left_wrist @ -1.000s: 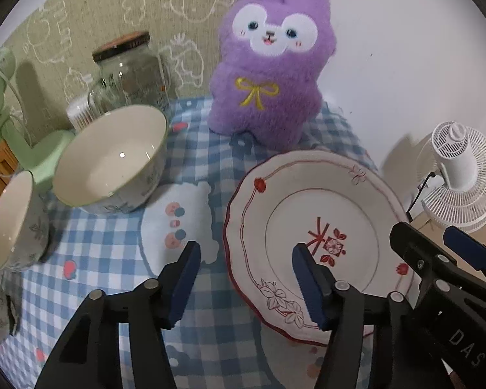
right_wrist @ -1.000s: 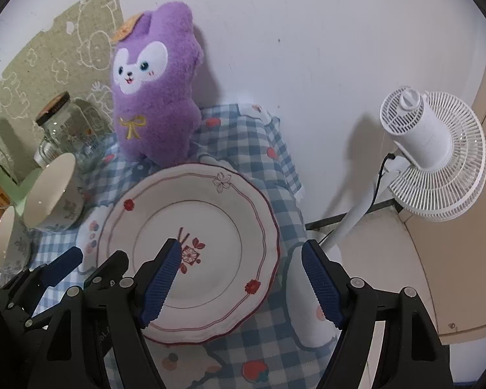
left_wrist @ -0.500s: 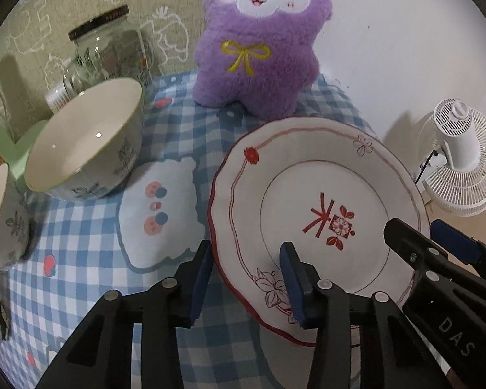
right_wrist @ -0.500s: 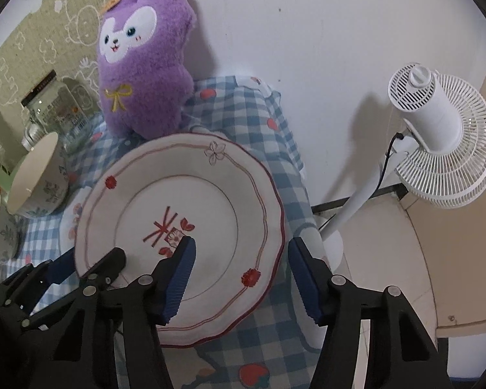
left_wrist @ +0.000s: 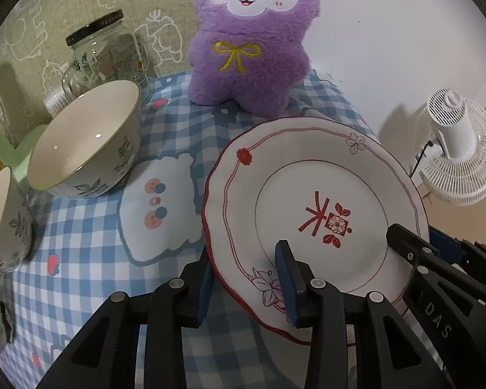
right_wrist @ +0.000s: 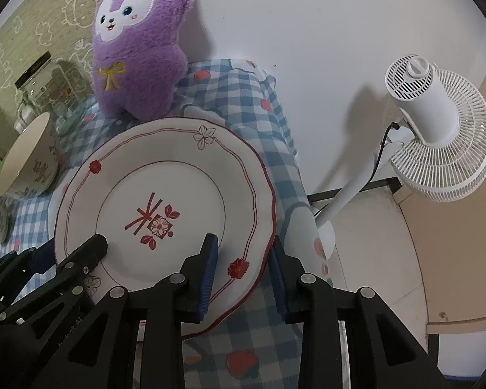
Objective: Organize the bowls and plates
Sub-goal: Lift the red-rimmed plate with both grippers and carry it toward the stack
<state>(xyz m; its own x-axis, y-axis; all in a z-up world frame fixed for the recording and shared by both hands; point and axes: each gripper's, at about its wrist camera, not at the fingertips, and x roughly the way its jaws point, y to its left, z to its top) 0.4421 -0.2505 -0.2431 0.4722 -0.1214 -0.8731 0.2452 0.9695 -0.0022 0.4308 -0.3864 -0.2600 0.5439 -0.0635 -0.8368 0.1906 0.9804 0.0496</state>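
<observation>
A white plate [left_wrist: 311,194] with red trim and a red flower mark is held above the checked tablecloth [left_wrist: 90,227]; it also shows in the right wrist view [right_wrist: 165,194]. My left gripper [left_wrist: 246,278] is shut on the plate's near left rim. My right gripper [right_wrist: 243,275] is shut on its near right rim. A large leaf-patterned bowl [left_wrist: 87,142] stands to the left, and a smaller bowl [left_wrist: 3,223] sits at the far left edge.
A purple plush toy [left_wrist: 252,42] stands at the back of the table by the wall. A glass jar [left_wrist: 103,55] stands behind the large bowl. A white fan [right_wrist: 437,129] stands on the floor beyond the table's right edge.
Both grippers have closed from wide open onto the plate's rim, one on each side, and the plate has lifted and tilted off the cloth.
</observation>
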